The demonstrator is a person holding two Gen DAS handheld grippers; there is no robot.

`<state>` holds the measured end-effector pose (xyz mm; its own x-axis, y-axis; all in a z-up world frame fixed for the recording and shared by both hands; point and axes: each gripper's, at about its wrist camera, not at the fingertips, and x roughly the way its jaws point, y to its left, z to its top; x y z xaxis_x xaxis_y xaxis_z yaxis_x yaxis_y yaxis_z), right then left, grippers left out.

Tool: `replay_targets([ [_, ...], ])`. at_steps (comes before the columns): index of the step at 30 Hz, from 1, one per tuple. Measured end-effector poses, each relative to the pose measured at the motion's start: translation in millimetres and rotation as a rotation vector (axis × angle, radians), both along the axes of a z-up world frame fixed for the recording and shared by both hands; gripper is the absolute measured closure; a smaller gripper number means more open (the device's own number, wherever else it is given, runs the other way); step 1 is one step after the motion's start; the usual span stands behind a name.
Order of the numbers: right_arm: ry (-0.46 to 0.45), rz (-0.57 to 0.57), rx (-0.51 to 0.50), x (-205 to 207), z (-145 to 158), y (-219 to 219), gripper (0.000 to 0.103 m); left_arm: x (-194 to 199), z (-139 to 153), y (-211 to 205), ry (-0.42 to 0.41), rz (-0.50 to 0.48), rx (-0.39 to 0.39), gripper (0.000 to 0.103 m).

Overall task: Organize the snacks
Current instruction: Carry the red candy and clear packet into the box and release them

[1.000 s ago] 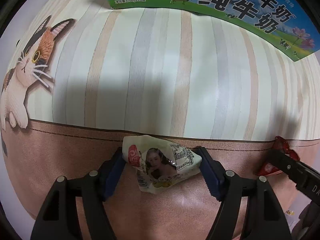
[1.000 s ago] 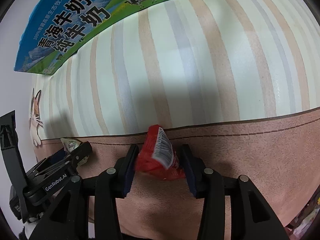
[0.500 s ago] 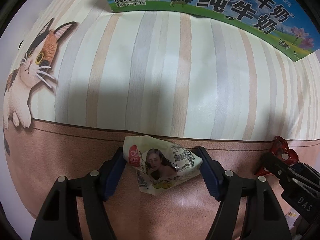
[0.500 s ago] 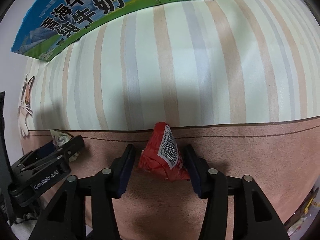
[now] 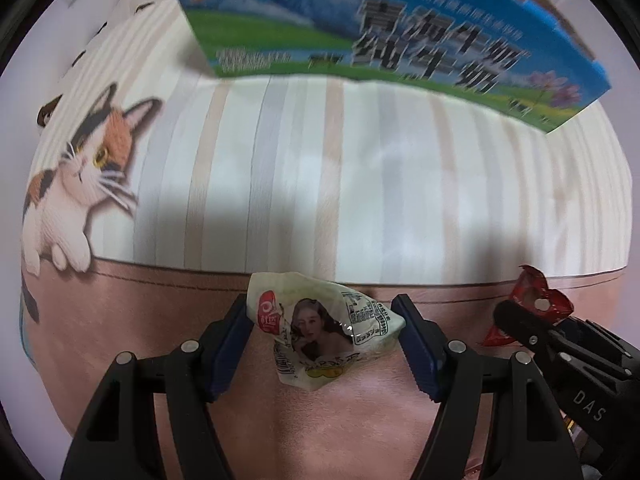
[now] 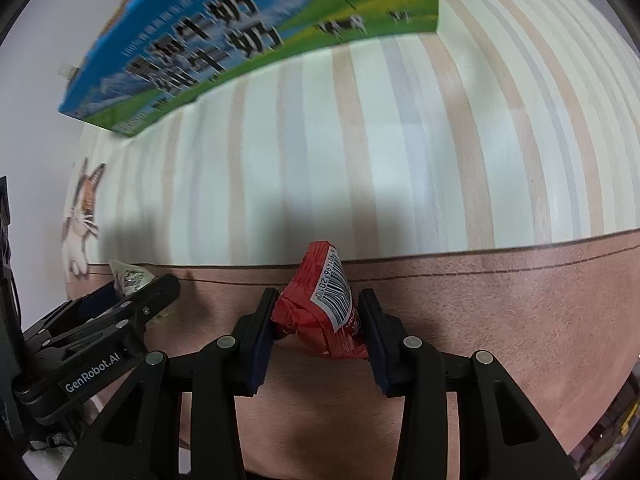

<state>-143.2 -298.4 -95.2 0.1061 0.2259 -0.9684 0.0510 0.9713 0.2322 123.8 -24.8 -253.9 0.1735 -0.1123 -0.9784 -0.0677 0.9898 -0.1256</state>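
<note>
My left gripper (image 5: 322, 326) is shut on a crumpled white snack packet (image 5: 320, 332) with a woman's face printed on it, held above the pink band of the table mat. My right gripper (image 6: 318, 318) is shut on a red snack packet (image 6: 320, 312) with a barcode label. The red packet (image 5: 536, 300) and the right gripper show at the right of the left wrist view. The white packet (image 6: 128, 276) and the left gripper show at the left of the right wrist view. A blue and green milk carton box (image 5: 384, 36) stands at the far side of the mat, and shows in the right wrist view (image 6: 240, 40) too.
The table is covered by a striped mat (image 5: 360, 180) with a pink front band and a printed cat (image 5: 80, 168) at the left. A white wall lies behind the box. Clutter shows past the table's right edge (image 6: 608, 420).
Both grippers have lifted and tilted up with their packets. The milk box now shows larger and lower in both views and is motion-blurred.
</note>
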Motion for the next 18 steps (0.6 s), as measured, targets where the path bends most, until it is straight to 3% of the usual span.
replay_targets([
  [14, -0.164, -0.017, 0.118, 39, 93, -17, 0.060, 32, 111, 16, -0.165, -0.026, -0.141, 0.034],
  [18, -0.233, -0.010, 0.145, 66, 129, -23, 0.060, 63, 151, 15, -0.222, -0.045, -0.168, 0.034],
])
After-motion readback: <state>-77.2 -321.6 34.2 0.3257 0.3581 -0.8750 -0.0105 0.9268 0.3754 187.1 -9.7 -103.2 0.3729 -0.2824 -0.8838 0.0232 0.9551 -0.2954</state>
